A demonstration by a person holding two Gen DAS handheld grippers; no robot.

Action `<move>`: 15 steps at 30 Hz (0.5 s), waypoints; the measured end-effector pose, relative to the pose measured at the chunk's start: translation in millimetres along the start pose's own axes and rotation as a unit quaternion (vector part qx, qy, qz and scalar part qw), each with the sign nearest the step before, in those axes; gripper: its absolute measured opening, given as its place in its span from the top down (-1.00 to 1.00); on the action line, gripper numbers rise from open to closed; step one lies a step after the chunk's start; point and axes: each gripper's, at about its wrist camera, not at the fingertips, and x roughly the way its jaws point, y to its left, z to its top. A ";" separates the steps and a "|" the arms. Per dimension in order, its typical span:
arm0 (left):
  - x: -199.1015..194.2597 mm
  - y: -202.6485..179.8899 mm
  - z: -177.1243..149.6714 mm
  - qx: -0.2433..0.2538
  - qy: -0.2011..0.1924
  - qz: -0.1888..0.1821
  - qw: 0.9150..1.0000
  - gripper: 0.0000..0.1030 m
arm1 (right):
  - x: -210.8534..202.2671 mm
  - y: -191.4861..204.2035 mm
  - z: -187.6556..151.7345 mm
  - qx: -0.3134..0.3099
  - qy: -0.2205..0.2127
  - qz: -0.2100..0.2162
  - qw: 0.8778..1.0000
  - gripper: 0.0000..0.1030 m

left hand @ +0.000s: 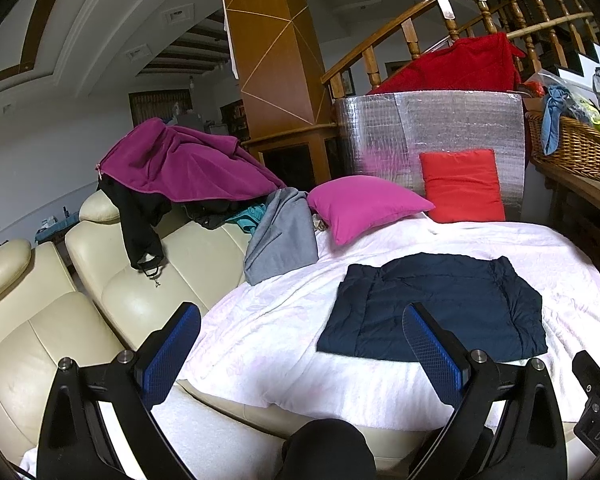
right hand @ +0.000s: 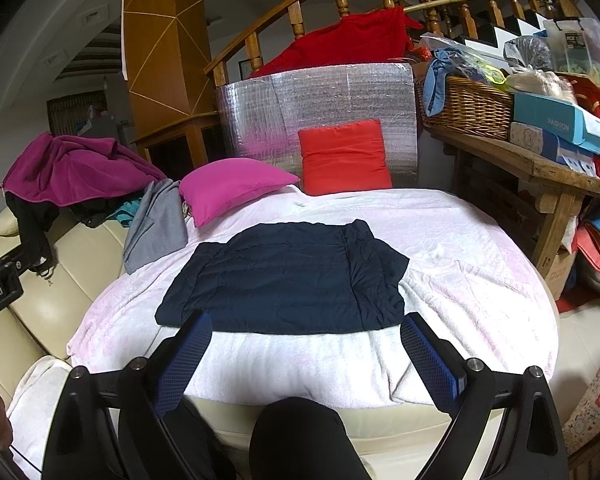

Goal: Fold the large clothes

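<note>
Wicker basket (right hand: 466, 106) holding blue cloth (right hand: 436, 80), bags

Left hand-held gripper (left hand: 302, 322) & right hand-held gripper (right hand: 306, 334), both wide open, empty

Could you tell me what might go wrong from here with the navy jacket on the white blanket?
1. The navy jacket looks puffy, so a fold may spring open once released.
2. It lies on a loose white blanket; the open right gripper or left gripper might pinch blanket along with jacket.
3. The pink cushion sits close behind, limiting room.
</note>
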 end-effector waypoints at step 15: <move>-1.4 1.2 -0.9 -0.002 -0.001 0.000 1.000 -0.95 | 1.6 1.0 3.1 -0.005 -0.002 0.001 1.000 -0.88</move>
